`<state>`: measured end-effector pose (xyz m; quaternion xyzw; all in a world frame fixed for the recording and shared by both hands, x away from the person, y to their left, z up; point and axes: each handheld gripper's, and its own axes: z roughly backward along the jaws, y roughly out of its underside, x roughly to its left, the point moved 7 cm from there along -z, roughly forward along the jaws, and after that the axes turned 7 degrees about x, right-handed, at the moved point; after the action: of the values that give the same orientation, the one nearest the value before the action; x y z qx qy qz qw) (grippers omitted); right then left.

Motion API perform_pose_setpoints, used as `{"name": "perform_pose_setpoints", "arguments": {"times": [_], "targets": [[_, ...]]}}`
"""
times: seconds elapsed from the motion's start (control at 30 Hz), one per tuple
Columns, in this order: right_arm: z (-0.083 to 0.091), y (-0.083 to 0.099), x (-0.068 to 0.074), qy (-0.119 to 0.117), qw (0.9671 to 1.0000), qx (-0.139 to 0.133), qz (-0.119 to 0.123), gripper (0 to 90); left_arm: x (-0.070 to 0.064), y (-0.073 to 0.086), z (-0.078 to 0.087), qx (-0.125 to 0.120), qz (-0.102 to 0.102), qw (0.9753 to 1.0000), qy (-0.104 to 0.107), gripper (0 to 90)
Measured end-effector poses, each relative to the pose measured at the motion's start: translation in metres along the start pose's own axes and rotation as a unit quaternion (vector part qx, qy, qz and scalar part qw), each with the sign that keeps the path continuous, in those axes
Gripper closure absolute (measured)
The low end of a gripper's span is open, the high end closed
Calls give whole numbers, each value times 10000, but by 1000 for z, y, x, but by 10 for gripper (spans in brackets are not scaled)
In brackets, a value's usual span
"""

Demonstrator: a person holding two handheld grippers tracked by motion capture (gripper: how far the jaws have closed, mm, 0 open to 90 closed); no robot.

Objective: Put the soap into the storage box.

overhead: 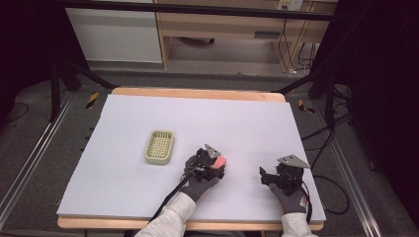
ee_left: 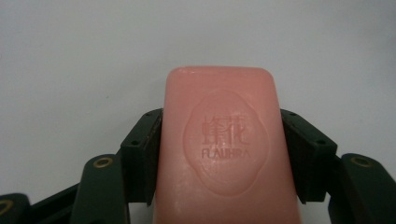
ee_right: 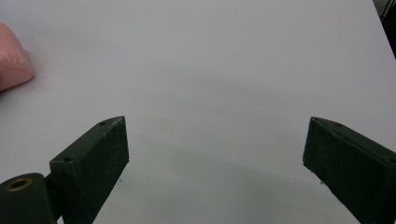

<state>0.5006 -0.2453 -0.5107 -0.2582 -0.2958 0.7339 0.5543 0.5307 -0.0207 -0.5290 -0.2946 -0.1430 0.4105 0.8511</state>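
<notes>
A pink bar of soap (ee_left: 224, 149) with a stamped oval logo lies lengthwise between the two black jaws of my left gripper (ee_left: 222, 140), which press on its long sides. From above, the soap (overhead: 219, 162) shows as a pink end sticking out of the left gripper (overhead: 213, 165) near the table's middle front. A pale yellow-green soap dish (overhead: 159, 146) with a gridded floor sits to the left of it, apart from the gripper. My right gripper (ee_right: 215, 149) stands open over bare white surface, and one corner of the soap (ee_right: 13, 63) appears at its far left. The right gripper (overhead: 269, 177) rests front right.
A white sheet (overhead: 197, 123) covers the wooden table (overhead: 197, 93). Black stand legs and cables lie on the floor at both sides, and wooden furniture stands beyond the far edge.
</notes>
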Motion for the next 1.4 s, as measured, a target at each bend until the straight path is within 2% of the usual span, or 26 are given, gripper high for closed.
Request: {"name": "perform_pose_setpoints", "arguments": {"times": [0.3, 0.43, 0.63, 0.83, 1.03, 1.4], "targets": [[0, 0, 1, -17, 10000, 3, 24, 73, 1, 0, 0, -52, -45, 10000, 53, 368], [0, 0, 1, -24, 10000, 5, -3, 73, 3, -1, 0, -70, 19, 10000, 65, 369], [1, 0, 0, -21, 10000, -6, -7, 73, 3, 0, 2, -15, -28, 10000, 66, 369], [1, 0, 0, -12, 10000, -7, -10, 73, 4, -3, 10, -122, -14, 9999, 99, 369], [1, 0, 0, -13, 10000, -14, -18, 72, 6, -2, 16, -126, -61, 9998, 106, 369], [2, -1, -1, 9, 10000, -34, -4, 72, 18, -3, 34, -229, -23, 9997, 79, 369]]}}
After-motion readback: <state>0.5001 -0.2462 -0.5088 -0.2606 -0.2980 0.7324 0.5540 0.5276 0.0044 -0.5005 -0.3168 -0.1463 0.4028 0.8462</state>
